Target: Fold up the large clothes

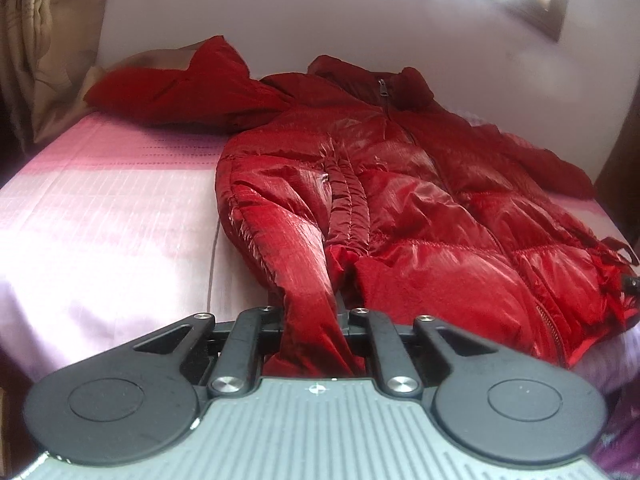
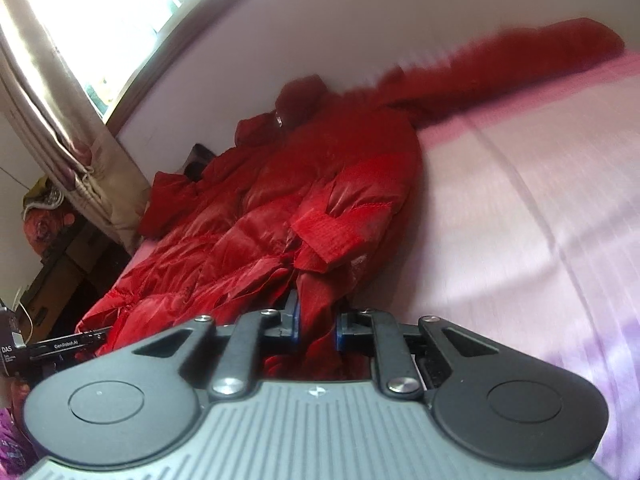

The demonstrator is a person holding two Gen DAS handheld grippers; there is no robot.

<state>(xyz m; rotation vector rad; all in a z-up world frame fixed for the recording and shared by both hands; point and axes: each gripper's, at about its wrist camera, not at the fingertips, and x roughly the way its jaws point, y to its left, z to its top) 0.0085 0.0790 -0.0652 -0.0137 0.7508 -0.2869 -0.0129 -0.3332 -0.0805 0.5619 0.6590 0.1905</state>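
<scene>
Item: red jacket (image 1: pixel 400 184), centre frame, spread on bed (image 1: pixel 100 208). I have left gripper (image 1: pixel 312 320) and right gripper (image 2: pixel 316 320) clamped on its near fabric. Advice: lift evenly, keep hem taut.

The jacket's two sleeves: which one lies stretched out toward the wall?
The far sleeve, spread flat beside the collar. The other sleeve is folded across the front.

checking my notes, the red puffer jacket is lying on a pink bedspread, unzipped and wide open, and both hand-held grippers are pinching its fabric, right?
Not quite: the left wrist view shows the red puffer jacket zipped up to the collar. The rest holds: it lies on the pink bedspread, with the left hand-held gripper and right hand-held gripper pinching its fabric.
</scene>
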